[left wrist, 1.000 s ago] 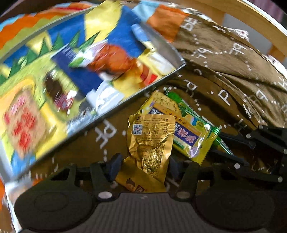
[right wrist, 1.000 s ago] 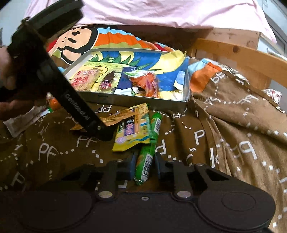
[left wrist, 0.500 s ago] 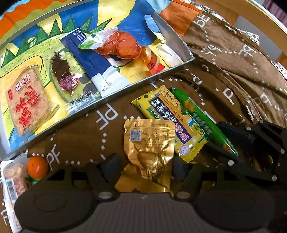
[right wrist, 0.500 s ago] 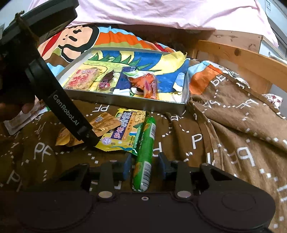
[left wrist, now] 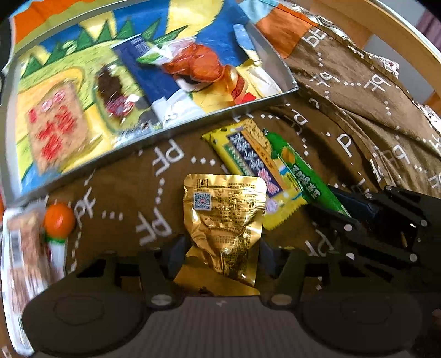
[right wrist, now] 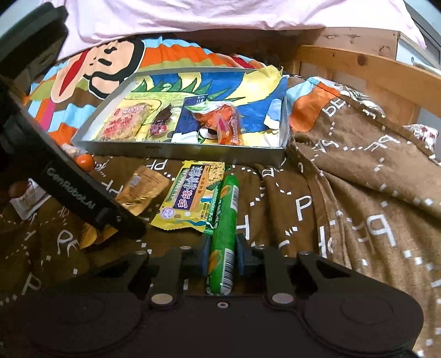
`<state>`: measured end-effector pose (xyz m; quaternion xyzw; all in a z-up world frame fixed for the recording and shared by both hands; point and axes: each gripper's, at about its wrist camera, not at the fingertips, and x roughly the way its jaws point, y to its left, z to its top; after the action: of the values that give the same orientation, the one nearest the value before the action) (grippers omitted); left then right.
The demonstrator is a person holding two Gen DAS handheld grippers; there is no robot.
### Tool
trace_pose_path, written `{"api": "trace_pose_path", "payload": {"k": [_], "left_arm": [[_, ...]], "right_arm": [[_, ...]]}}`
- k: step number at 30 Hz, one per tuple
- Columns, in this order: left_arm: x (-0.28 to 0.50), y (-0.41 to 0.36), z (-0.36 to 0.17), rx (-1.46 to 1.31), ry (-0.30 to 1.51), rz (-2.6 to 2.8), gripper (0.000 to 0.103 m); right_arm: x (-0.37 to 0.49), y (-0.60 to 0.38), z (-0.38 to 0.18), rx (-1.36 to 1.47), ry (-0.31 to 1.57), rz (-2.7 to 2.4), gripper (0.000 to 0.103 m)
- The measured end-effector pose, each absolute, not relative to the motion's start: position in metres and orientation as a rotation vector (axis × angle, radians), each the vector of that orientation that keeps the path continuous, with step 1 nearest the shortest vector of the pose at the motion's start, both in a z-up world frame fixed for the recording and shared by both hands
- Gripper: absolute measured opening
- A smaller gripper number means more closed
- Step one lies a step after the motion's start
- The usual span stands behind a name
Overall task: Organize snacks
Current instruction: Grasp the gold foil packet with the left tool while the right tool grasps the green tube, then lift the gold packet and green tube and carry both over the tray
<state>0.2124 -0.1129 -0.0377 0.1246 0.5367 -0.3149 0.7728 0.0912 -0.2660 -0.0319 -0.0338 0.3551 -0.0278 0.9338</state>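
My left gripper (left wrist: 220, 253) stands open around a gold foil packet (left wrist: 224, 220) that lies on the brown blanket. My right gripper (right wrist: 222, 256) is shut on a green corn sausage stick (right wrist: 224, 228), whose far end rests beside a yellow cracker packet (right wrist: 190, 198). The gold packet (right wrist: 143, 190) and the left gripper's arm (right wrist: 77, 190) show in the right wrist view. The right gripper (left wrist: 358, 217) shows at the right of the left wrist view, on the green stick (left wrist: 297, 173). A grey tin tray (right wrist: 176, 151) holds several snacks behind them.
An orange-capped snack (left wrist: 59, 220) and a clear-wrapped packet (left wrist: 22, 247) lie at the left. The tray's near wall (left wrist: 193, 126) stands just beyond the loose packets. A wooden bed rail (right wrist: 358, 63) runs at the right, a pink sheet (right wrist: 220, 13) at the back.
The left gripper has come lower and closer over the gold packet. The right gripper has closed in on the green stick, now gripped between its fingers.
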Motion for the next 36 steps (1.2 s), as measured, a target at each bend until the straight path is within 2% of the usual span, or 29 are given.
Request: {"api": "trace_pose_path", "payload": {"k": [7, 8, 10, 15, 25, 36], "left_arm": [[0.201, -0.105, -0.039, 0.195, 1.165, -0.631, 0.059], [0.201, -0.105, -0.039, 0.187, 1.162, -0.624, 0.059], [0.200, -0.103, -0.038, 0.161, 1.161, -0.612, 0.059], [0.191, -0.096, -0.039, 0.110, 1.167, -0.600, 0.057], [0.154, -0.077, -0.021, 0.052, 1.121, -0.593, 0.056], [0.123, -0.054, 0.002, 0.050, 1.037, -0.579, 0.056]], "right_arm": [[0.095, -0.269, -0.042, -0.094, 0.701, -0.043, 0.028], [0.094, -0.268, -0.042, -0.098, 0.698, -0.042, 0.028], [0.092, -0.266, -0.040, -0.106, 0.695, -0.045, 0.021], [0.078, -0.244, -0.042, -0.312, 0.652, -0.083, 0.019], [0.029, -0.218, -0.037, -0.561, 0.591, -0.137, 0.019], [0.000, -0.191, -0.007, -0.578, 0.466, -0.106, 0.019]]}}
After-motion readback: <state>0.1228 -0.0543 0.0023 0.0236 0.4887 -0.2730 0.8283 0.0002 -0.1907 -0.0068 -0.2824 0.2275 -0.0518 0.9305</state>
